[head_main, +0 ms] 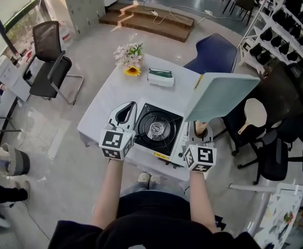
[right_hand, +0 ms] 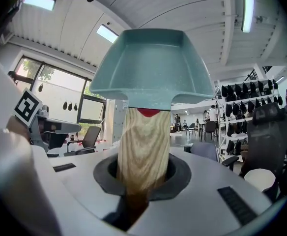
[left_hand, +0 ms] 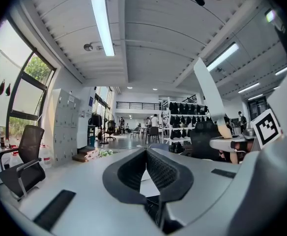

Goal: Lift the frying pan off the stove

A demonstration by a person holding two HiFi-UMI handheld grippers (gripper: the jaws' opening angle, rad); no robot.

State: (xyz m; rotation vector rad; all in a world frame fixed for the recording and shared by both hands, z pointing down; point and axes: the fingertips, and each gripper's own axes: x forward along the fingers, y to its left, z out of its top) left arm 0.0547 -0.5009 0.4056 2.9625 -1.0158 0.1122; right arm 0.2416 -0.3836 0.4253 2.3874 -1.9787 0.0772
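my right gripper (right_hand: 143, 173) pinches the frying pan (right_hand: 151, 68) by its wooden handle, lifted clear beside the stove (head_main: 158, 128), left gripper (left_hand: 146, 152) pressed together empty; next needs a level carry.

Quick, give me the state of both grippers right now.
Left gripper: closed, nothing between its jaws.
Right gripper: closed on the wooden handle of the frying pan.
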